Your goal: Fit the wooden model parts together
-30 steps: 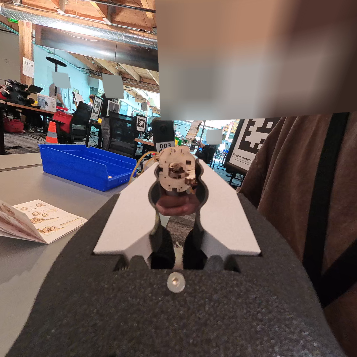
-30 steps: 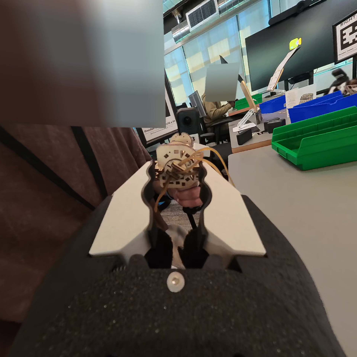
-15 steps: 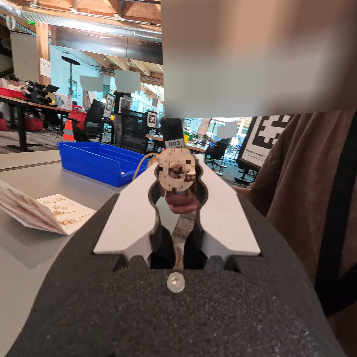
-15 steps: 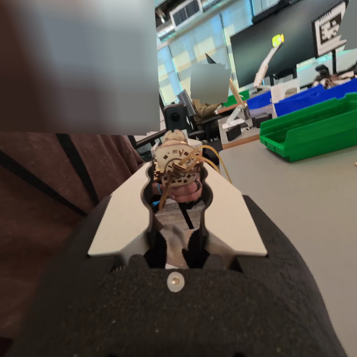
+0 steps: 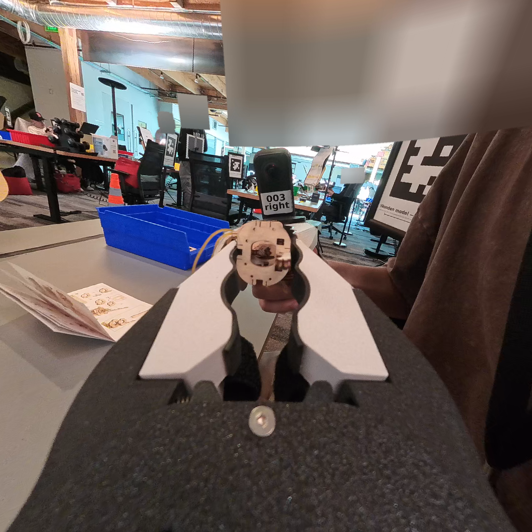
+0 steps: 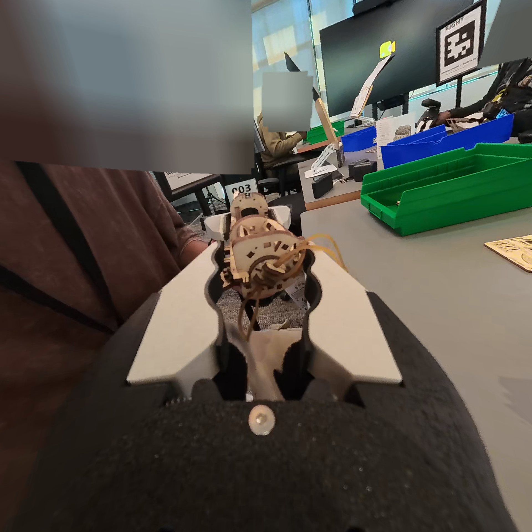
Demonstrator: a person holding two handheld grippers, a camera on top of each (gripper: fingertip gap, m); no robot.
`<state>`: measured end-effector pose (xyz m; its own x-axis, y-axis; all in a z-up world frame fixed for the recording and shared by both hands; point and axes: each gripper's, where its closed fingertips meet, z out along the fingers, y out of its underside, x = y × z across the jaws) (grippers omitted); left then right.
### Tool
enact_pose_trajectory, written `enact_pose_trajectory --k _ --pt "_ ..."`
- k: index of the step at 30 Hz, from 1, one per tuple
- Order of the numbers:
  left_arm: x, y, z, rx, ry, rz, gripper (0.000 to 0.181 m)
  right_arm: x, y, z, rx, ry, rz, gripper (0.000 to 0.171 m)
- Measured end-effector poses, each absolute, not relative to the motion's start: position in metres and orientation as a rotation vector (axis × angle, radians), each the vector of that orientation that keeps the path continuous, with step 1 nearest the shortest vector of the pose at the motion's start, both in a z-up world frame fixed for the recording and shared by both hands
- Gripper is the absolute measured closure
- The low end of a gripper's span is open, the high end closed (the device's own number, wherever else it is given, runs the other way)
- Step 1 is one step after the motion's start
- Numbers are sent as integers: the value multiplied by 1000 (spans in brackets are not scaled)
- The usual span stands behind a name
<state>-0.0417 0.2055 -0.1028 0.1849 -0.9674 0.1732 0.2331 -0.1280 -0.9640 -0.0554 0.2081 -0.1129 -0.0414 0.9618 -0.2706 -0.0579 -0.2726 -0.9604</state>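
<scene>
Since the earlier pictures both cameras have swung: the blue bin (image 5: pixel 161 234) now sits nearer the middle of the left wrist view, and the green bin (image 6: pixel 449 190) has come closer in the right wrist view. The wooden model (image 5: pixel 263 254) has stayed between the two grippers, held up in the air above the near edge of the grey table (image 5: pixel 43 374).

At one end of the wooden model, the left gripper (image 5: pixel 264 259) pinches a round plywood disc between its white fingers (image 5: pixel 201 302). At the other end, the right gripper (image 6: pixel 263 266) clamps a similar disc with small square holes. Yellow rubber bands (image 6: pixel 322 244) loop out from the wooden model on the side toward the table, and some hang down below it.

Behind the wooden model, in the left wrist view, a black camera with a white label (image 5: pixel 275 184) stands on the right gripper. Left of the wooden model an open instruction booklet (image 5: pixel 74 311) lies on the table. Right of the wooden model, in the right wrist view, a flat plywood sheet (image 6: pixel 512 254) lies on the table. A person in a brown shirt (image 5: pixel 460 288) is close beside the wooden model.
</scene>
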Motion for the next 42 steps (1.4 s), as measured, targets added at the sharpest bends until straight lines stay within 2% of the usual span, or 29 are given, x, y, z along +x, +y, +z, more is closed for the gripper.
enact_pose_trajectory --k 19,42 --pt "-40 203 -101 -1226 808 -1268 150 -54 205 -113 -1345 -1069 1499 119" --pt "-47 217 -103 -1273 761 -1204 146 -41 223 -110 -1259 -758 1834 118"
